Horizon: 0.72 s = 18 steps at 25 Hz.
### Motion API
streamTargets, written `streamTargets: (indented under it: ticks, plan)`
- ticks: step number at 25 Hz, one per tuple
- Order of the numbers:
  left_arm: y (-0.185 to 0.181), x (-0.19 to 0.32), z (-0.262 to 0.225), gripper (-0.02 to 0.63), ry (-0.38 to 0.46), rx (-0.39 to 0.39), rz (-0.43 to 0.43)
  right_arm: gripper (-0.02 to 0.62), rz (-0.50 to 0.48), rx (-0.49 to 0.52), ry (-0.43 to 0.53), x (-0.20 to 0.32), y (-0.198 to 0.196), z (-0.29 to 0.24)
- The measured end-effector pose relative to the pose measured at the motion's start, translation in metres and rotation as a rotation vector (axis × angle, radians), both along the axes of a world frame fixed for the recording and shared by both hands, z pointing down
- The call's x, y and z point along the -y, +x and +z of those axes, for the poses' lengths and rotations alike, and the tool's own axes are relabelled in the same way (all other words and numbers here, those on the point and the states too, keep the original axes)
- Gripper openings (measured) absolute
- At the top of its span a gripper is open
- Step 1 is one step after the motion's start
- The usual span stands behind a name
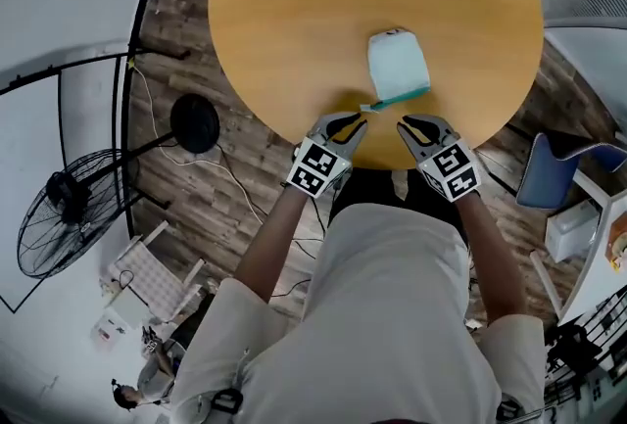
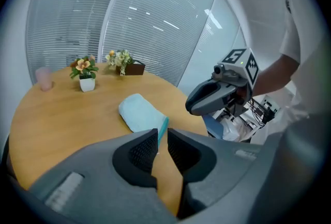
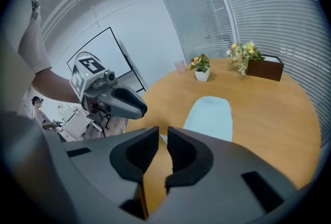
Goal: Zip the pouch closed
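On the round wooden surface, head view, we see the pale blue fabric pouch lying lengthwise away from us, its teal zipper edge nearest our left claw. Left gripper view: that claw is closed, empty. Right gripper view: our right claw likewise, with the pouch ahead-right.

Left gripper and right gripper side by side, tips angled toward each other, each with jaws nearly together and empty, bare forearms stretched forward behind them
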<state>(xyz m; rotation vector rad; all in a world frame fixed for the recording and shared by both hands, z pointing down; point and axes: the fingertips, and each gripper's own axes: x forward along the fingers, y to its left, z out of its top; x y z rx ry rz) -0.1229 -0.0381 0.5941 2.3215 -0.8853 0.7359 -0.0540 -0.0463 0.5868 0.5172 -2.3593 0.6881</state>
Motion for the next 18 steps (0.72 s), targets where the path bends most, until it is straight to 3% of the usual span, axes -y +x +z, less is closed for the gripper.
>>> streamTargets:
  ticks: [11,18]
  plan:
    - [0.005,0.002,0.081,0.064,-0.074,0.128,0.264,0.054,-0.037,-0.088,-0.090,-0.012,-0.026,0.098]
    - [0.005,-0.005,0.120,0.065,-0.072,0.219,0.399,0.054,-0.057,-0.132,-0.140,-0.018,-0.037,0.143]
